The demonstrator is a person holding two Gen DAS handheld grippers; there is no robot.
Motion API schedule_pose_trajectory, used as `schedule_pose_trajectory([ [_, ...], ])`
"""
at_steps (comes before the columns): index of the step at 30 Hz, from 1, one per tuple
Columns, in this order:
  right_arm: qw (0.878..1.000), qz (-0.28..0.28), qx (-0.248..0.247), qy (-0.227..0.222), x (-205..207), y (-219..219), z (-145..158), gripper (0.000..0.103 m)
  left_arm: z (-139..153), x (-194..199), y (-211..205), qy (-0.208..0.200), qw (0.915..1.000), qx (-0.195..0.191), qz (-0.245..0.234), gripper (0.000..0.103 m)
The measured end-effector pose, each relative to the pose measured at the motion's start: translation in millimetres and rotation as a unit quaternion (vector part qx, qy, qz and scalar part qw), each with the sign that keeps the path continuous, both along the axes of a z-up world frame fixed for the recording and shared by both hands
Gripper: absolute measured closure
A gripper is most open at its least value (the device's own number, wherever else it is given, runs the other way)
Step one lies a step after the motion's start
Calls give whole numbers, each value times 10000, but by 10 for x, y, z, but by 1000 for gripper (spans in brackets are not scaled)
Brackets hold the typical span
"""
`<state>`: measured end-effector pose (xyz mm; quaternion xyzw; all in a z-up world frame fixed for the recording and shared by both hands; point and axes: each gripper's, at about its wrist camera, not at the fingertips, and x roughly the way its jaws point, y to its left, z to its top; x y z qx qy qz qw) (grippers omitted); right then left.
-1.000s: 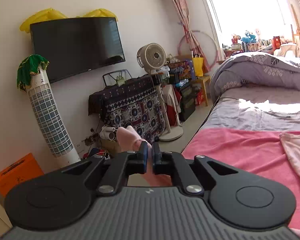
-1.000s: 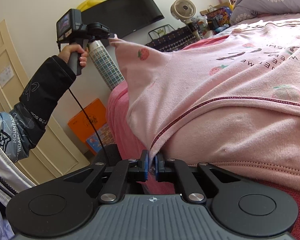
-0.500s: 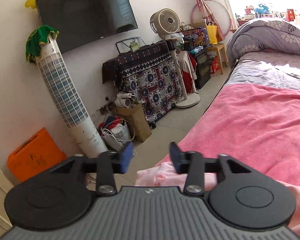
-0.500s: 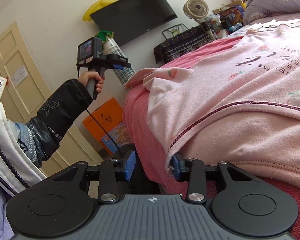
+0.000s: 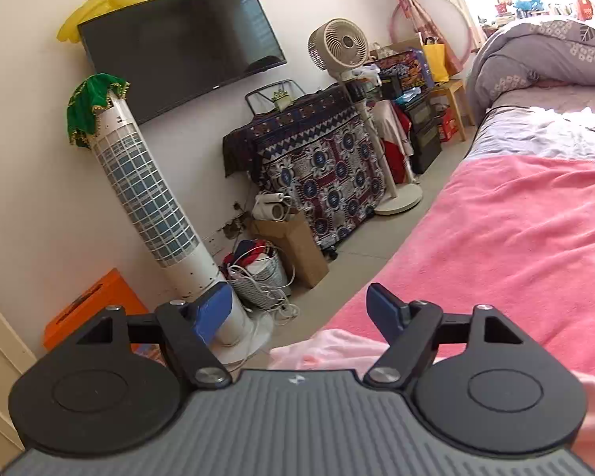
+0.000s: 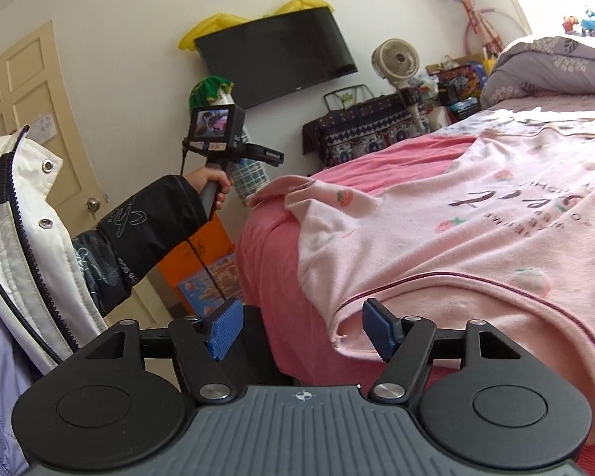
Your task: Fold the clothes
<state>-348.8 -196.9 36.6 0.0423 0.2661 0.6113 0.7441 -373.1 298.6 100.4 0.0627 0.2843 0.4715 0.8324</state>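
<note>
A pale pink shirt [image 6: 476, 238] with strawberry prints and dark lettering lies spread on the pink blanket [image 6: 384, 158] at the bed's corner. Its hem corner [image 6: 345, 329] lies just in front of my right gripper [image 6: 303, 327], which is open and empty. My left gripper [image 5: 299, 311] is open and empty above the bed's edge, with a bit of the shirt [image 5: 321, 349] just below it. In the right wrist view the left gripper [image 6: 271, 156] is held by a hand above the shirt's sleeve [image 6: 293, 190].
A tower fan [image 5: 154, 214] with a green cloth on top, a wall TV [image 5: 178, 47], a pedestal fan [image 5: 343, 45] and a patterned covered cabinet [image 5: 321, 174] stand along the wall. An orange box [image 5: 91, 305] and a cable basket [image 5: 258, 277] sit on the floor. A grey duvet [image 5: 543, 55] lies at the bed's far end.
Both grippers were shut on the shirt a second ago. Both have opened wide and let it go. The shirt has dropped flat onto the bed, and the left gripper has moved lower.
</note>
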Motion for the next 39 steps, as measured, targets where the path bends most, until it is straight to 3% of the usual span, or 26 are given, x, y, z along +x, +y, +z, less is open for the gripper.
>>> schedule_pose_trajectory([
  [4, 9952, -963, 137, 55, -27, -385, 17, 35, 63, 90, -180, -172, 9988, -291, -365, 23],
  [8, 9736, -2272, 23, -213, -153, -705, 7, 33, 92, 164, -460, -210, 9939, -542, -940, 23],
  [11, 9542, -2944, -151, -502, -242, -808, -25, 32, 121, 171, -875, -230, 9807, -785, -1778, 24],
  [13, 9420, -3301, -195, -576, -234, -871, -55, 31, 146, 151, -1189, -265, 9632, -1029, -2468, 24],
  [15, 9291, -3656, -190, -528, -148, -1015, -105, 31, 171, 85, -1543, -270, 9244, -1547, -3475, 24],
  [18, 9126, -4060, -198, -430, -28, -1184, -147, 31, 119, 3, -2102, -36, 8424, -2265, -4889, 24],
  [21, 8985, -4374, -145, -335, 62, -1353, -165, 31, -49, -43, -2694, 202, 7640, -2774, -5823, 24],
  [22, 8949, -4451, -118, -317, 80, -1396, -169, 31, -117, -40, -2865, 261, 7414, -2933, -6031, 24],
  [24, 8873, -4601, -84, -303, 112, -1485, -172, 30, -268, 7, -3153, 378, 7162, -3188, -6197, 24],
  [27, 8763, -4791, -126, -480, 173, -1606, -110, 29, -488, 145, -3407, 557, 7048, -3555, -6114, 25],
  [28, 8715, -4874, -138, -529, 213, -1640, -80, 28, -573, 192, -3481, 614, 7043, -3648, -6059, 25],
  [31, 8599, -5076, -172, -510, 465, -1723, -5, 27, -658, 244, -3618, 542, 7137, -3612, -5977, 25],
  [32, 8567, -5133, -189, -472, 582, -1743, 16, 27, -656, 265, -3647, 497, 7122, -3641, -5981, 25],
  [34, 8502, -5245, -223, -394, 816, -1783, 57, 27, -659, 293, -3729, 463, 7019, -3730, -6050, 24],
  [37, 8415, -5383, -340, -309, 1179, -1806, 117, 27, -696, 294, -3913, 595, 6757, -3738, -6326, 23],
  [39, 8416, -5357, -627, -290, 1451, -1694, 142, 27, -727, 262, -4028, 685, 6668, -3580, -6500, 14],
])
